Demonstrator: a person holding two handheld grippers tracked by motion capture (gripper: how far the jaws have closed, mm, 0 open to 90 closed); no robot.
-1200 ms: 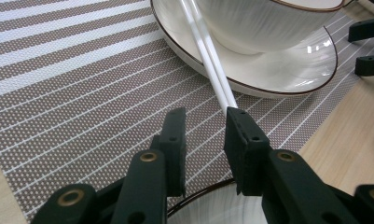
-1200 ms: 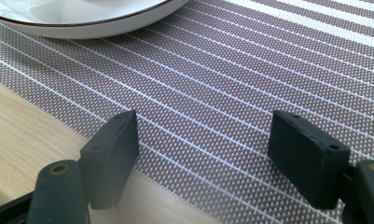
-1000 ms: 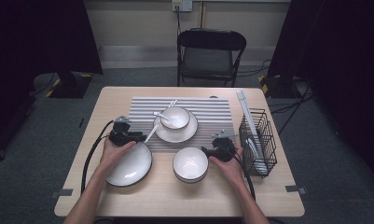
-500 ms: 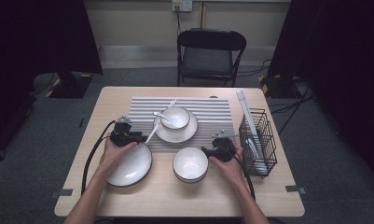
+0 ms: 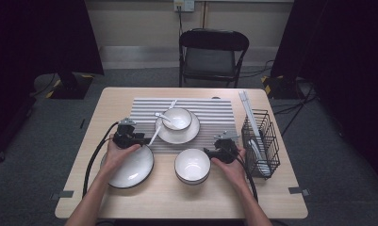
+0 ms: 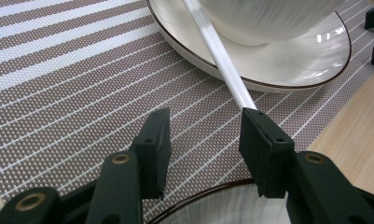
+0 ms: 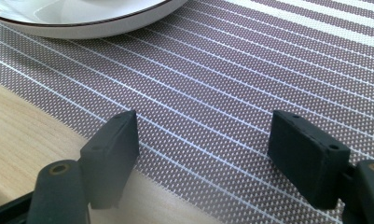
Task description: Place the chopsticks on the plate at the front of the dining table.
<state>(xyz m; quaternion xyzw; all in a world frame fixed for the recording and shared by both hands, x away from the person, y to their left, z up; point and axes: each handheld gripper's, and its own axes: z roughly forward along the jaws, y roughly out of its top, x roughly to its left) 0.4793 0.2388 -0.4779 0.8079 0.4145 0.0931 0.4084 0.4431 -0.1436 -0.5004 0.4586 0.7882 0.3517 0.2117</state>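
Note:
My left gripper hovers over the far rim of a white plate at the placemat's near left edge. In the left gripper view the gripper is open and its jaws have just been opening, with nothing between them. A thin white stick slants down from the centre plate and ends at the right jaw's tip. My right gripper rests beside a white bowl. Seen in its own view, this gripper is wide open over the placemat's near edge.
On the striped placemat a plate carries a bowl with a spoon. A black wire rack with utensils stands at the table's right edge. A folding chair stands behind the table.

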